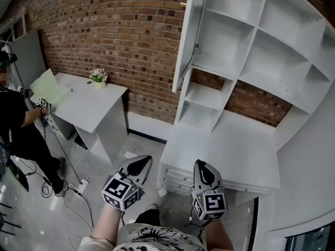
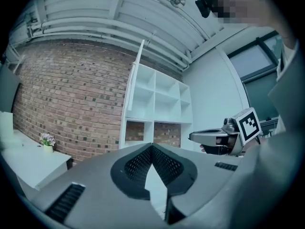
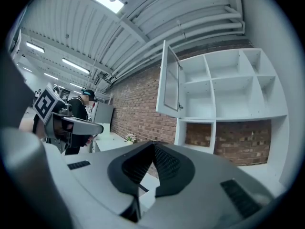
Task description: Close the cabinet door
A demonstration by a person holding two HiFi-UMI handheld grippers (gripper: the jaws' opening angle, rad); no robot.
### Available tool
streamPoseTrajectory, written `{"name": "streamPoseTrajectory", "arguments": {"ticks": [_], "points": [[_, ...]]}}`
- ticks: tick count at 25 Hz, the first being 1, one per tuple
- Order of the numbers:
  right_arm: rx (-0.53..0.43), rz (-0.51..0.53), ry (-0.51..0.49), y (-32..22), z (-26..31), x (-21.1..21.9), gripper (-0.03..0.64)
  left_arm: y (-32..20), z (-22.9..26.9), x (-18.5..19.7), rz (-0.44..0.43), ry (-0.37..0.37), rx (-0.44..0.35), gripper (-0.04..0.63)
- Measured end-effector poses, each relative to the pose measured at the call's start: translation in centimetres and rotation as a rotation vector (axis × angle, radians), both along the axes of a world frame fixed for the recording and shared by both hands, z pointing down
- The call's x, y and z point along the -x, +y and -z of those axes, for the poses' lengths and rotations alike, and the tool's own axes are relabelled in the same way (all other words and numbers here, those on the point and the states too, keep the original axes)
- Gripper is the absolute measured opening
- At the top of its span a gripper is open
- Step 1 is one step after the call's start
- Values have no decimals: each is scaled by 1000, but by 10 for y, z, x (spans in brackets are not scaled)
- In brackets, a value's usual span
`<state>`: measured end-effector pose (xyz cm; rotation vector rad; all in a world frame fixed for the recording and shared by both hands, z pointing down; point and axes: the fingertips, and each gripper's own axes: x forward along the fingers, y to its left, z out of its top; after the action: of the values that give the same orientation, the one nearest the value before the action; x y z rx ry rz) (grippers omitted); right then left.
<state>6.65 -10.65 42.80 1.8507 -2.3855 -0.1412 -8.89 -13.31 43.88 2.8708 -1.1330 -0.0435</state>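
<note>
A tall white shelf cabinet (image 1: 246,51) stands against the brick wall. Its narrow door (image 1: 184,41) at the upper left compartment hangs open, swung out toward me. The left gripper view shows this door (image 2: 135,87) edge-on, and the right gripper view shows the door (image 3: 169,85) with its hinge side on the cabinet (image 3: 228,85). My left gripper (image 1: 143,161) and right gripper (image 1: 201,163) are held side by side low in front of me, well short of the cabinet. Both are shut with nothing between their pads, as each gripper's own view also shows (image 2: 152,147) (image 3: 153,145).
The cabinet's lower counter and drawers (image 1: 180,181) are right ahead of the grippers. A white desk (image 1: 91,106) with a small flower pot (image 1: 98,77) stands to the left. A person (image 1: 18,124) works beside it. Cables and a power strip (image 1: 78,184) lie on the floor.
</note>
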Motion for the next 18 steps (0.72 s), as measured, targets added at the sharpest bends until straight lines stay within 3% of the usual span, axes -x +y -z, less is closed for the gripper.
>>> {"name": "streamPoseTrajectory", "arguments": {"ticks": [6,12,18], "points": [[-14,-34,-10,-67,7,-14,6,-80,28,-17,-44,0,-69,12],[-51,-73,6,-129,32,-24,6,-162,101,-25,-105,8,-225,12],[-71,-98,44,-175,48,-27,6,-215,186,-44,-229,52,-412,14]]}}
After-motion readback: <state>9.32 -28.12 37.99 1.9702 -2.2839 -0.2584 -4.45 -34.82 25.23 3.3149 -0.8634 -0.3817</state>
